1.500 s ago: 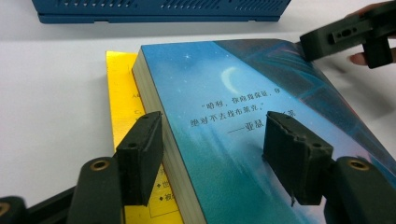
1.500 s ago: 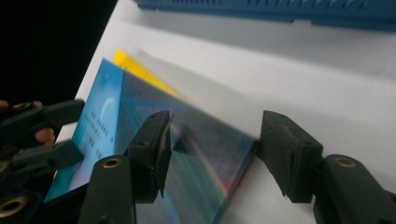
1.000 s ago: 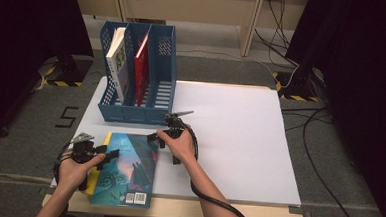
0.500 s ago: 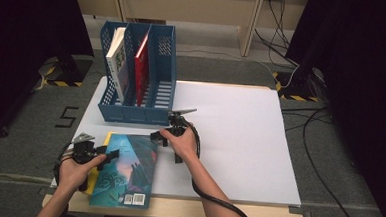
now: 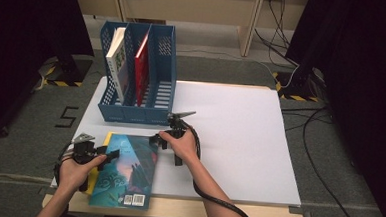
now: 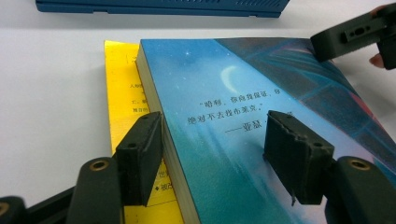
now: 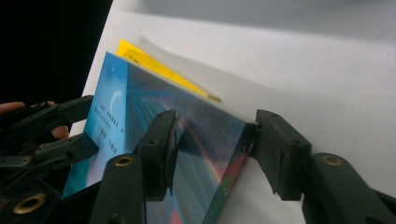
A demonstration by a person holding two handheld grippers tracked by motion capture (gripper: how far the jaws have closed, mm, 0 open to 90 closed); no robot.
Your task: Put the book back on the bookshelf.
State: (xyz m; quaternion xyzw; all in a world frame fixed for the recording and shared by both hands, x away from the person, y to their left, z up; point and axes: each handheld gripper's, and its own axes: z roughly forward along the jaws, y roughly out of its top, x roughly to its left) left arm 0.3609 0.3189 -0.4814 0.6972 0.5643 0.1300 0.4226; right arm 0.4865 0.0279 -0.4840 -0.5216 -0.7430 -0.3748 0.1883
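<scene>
Two grippers' jaws straddle blue book (image 5: 126, 169) edges; right tabletop (image 5: 239, 136) bare.

Bright even light on white table (image 5: 239, 141), dark surrounds, gripper views soft w/ blurry bkgd.

We see a table (image 5: 255, 214) covered by a white sheet (image 5: 239, 136), with a blue file rack (image 5: 138, 70) at its far left and a blue book (image 5: 127, 170) near the front edge over a yellow one (image 6: 122, 84).
</scene>
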